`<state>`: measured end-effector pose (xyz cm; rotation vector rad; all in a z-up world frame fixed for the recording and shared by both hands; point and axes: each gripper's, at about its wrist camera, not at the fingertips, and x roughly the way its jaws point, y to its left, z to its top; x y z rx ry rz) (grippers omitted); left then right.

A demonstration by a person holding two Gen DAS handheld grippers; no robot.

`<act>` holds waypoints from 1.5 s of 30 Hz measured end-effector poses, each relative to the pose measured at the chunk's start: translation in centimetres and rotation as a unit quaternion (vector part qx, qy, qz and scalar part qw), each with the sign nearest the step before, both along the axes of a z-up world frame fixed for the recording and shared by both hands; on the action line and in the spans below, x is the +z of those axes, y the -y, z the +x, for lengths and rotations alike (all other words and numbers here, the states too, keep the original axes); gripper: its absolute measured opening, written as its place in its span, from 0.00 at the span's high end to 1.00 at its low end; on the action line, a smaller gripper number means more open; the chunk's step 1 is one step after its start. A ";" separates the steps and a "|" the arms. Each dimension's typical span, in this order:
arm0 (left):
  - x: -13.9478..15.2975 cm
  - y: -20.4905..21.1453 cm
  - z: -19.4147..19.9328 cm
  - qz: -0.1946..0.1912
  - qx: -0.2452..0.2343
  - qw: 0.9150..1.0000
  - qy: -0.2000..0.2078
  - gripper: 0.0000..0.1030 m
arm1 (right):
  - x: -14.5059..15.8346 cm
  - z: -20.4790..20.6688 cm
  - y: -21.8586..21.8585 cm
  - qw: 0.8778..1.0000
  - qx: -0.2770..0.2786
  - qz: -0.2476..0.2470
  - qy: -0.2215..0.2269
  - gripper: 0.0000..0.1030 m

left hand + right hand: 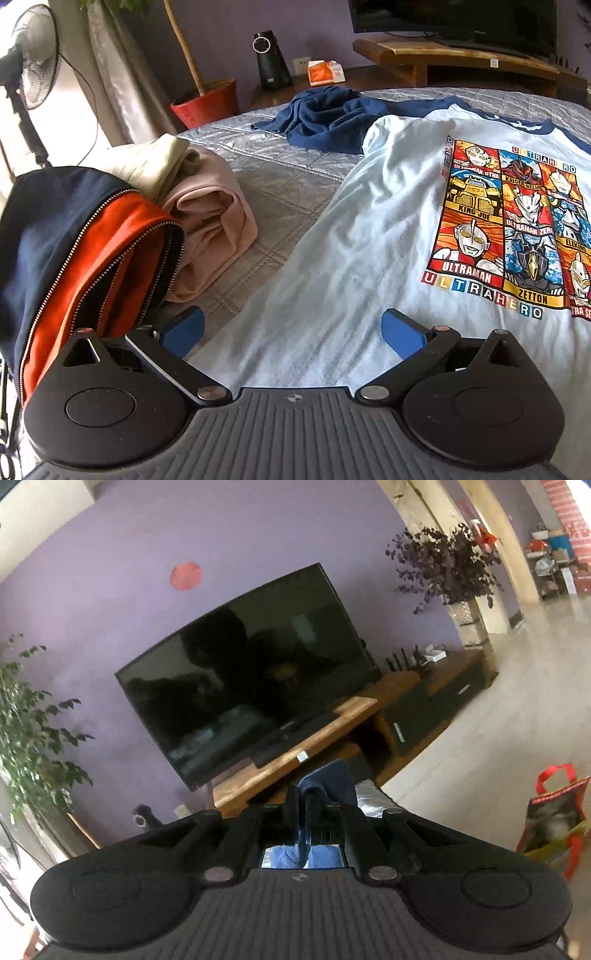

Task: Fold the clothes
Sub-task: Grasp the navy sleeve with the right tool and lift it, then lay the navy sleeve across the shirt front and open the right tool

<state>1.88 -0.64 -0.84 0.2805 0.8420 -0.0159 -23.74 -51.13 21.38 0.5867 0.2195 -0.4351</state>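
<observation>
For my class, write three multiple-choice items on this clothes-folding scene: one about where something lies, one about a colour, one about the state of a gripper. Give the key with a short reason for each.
1. Where does the crumpled navy garment lie relative to the printed T-shirt?
A. Beyond it, further up the bed
B. Under the backpack
C. On the TV stand

2. What colour is the lining of the open backpack?
A. Green
B. Orange
C. White

3. What state is the left gripper in?
A. Shut on the shirt
B. Shut on nothing
C. Open

Key: A, the navy heap sits past the shirt's far edge; B, orange shows inside the zip; C, its jaws stand wide apart above the shirt.
</observation>
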 end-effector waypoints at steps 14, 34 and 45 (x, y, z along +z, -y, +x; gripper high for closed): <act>0.7 -1.0 0.3 -0.023 0.013 1.000 0.003 0.00 | -4.2 7.4 -10.8 0.977 0.201 0.067 0.015 0.96; 2.1 -4.2 0.4 -0.054 0.035 0.998 0.024 0.00 | -18.4 11.6 -33.5 0.895 0.384 -0.075 -0.213 0.16; 1.9 -4.1 0.3 -0.048 0.031 0.998 0.023 0.00 | -22.3 11.9 -35.0 0.894 0.386 0.008 -0.227 0.37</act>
